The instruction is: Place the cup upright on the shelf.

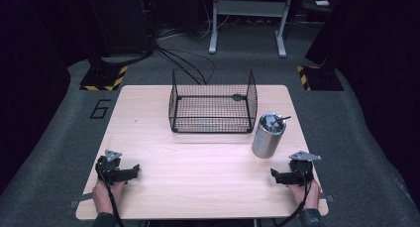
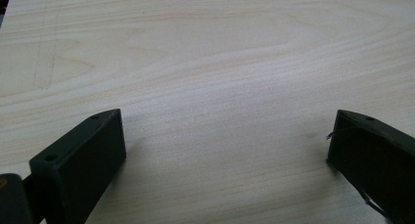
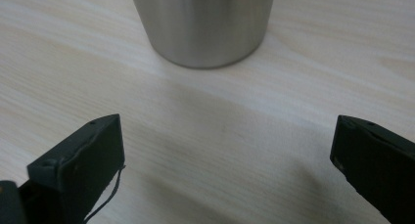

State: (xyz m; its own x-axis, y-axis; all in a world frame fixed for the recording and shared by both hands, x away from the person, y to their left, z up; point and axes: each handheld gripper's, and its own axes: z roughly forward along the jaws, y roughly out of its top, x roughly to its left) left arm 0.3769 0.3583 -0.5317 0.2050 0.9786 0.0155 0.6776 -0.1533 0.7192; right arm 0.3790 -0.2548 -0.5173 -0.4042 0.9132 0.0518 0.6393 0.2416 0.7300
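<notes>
Steel cup (image 1: 268, 136) stands upright at 4 o'clock of wire basket (image 1: 213, 101), with utensils sticking out, near right gripper (image 1: 276, 176). Both sets of tongs released, spread wide; left gripper (image 1: 134, 170) over bare table (image 1: 198, 167). Risk: an off-centre grab on the slick wall tips it, spilling contents.

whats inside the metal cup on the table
In the high view the steel cup stands upright right of the wire basket, with dark utensil-like handles poking past its rim. Their lower ends are hidden by the cup wall, so their kind is unclear.
</notes>
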